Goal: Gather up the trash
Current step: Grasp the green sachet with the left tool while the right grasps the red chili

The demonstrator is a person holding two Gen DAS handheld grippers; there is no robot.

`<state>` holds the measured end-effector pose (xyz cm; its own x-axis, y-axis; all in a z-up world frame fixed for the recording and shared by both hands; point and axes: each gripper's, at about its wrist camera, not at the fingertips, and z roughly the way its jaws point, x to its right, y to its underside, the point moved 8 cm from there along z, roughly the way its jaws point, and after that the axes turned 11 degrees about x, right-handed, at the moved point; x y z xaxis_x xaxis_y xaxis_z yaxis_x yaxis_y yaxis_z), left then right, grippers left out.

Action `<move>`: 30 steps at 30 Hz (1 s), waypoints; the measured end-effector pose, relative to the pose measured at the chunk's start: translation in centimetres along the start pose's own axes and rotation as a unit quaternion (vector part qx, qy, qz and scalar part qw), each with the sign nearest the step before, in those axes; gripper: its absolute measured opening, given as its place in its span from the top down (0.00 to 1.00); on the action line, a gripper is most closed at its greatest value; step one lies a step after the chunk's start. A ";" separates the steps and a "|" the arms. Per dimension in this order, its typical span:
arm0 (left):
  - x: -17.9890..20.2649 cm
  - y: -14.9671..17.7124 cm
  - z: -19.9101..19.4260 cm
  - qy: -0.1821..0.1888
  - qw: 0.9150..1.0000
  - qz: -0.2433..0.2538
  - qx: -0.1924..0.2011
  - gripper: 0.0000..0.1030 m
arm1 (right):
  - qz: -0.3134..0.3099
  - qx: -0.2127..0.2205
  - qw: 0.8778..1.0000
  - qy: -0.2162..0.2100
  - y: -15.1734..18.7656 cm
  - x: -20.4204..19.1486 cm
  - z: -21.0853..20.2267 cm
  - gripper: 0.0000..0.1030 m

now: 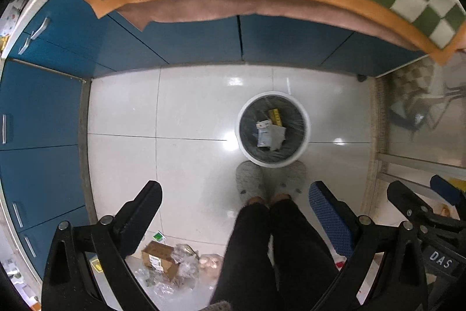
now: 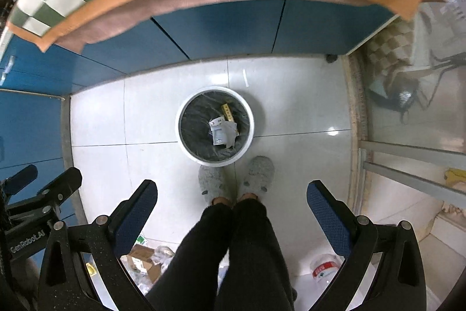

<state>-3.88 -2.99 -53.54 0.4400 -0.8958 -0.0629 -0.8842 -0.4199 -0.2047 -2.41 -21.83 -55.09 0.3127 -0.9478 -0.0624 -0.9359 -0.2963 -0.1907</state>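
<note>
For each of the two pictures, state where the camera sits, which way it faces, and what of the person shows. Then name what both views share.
Left wrist: on the left gripper, facing down at the floor; shows open fingers, black-trousered legs, grey slippers, the right gripper at the right edge.
Right wrist: on the right gripper, also facing down; same legs and slippers.
Shared: white bin, scattered trash, blue cabinets.
</note>
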 end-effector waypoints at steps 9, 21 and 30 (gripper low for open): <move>-0.4 -1.3 -8.0 0.034 0.998 0.004 0.047 0.00 | 0.009 0.025 0.999 -0.018 0.3 -0.5 -11.4 0.00; -0.8 -17.0 -15.2 0.004 0.980 -0.022 0.198 0.00 | 0.101 0.127 0.984 -0.067 -10.4 0.8 -19.3 0.00; 1.1 -32.7 -10.8 -0.029 0.979 -0.075 0.186 0.01 | 0.169 0.171 0.969 -0.058 -28.4 7.8 -15.8 0.00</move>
<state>23.83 8.19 -36.32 0.5781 -0.8139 -0.0572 -0.6952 -0.4546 -0.5568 24.02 -22.66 -34.69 0.0321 -0.9580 -0.2849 -0.8860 0.1047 -0.4518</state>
